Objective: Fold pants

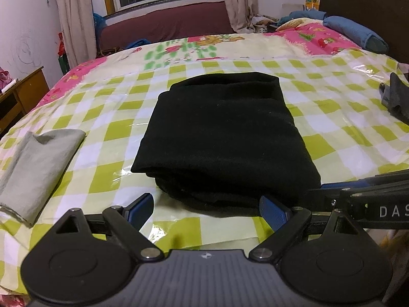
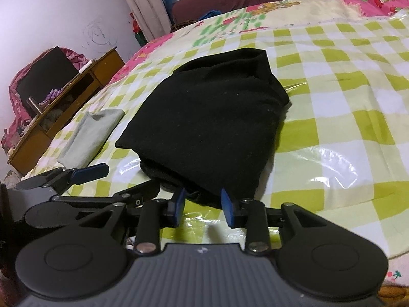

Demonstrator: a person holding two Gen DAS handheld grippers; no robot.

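Observation:
The black pants (image 1: 219, 133) lie folded in a thick rectangular bundle on the green-checked plastic sheet (image 1: 107, 128) on the bed; they also show in the right wrist view (image 2: 204, 117). My left gripper (image 1: 207, 204) is open, its blue pads at the near edge of the bundle, holding nothing. My right gripper (image 2: 203, 204) is open with a narrow gap, its tips just at the bundle's near edge, holding nothing. The right gripper's arm shows at the right of the left wrist view (image 1: 363, 199), and the left gripper shows at the left of the right wrist view (image 2: 84, 172).
A folded grey cloth (image 1: 38, 168) lies on the sheet left of the pants, also in the right wrist view (image 2: 89, 135). A wooden side table (image 2: 64, 102) stands left of the bed. Blue pillows (image 1: 352, 30) and a dark headboard (image 1: 365, 2) are at the far right.

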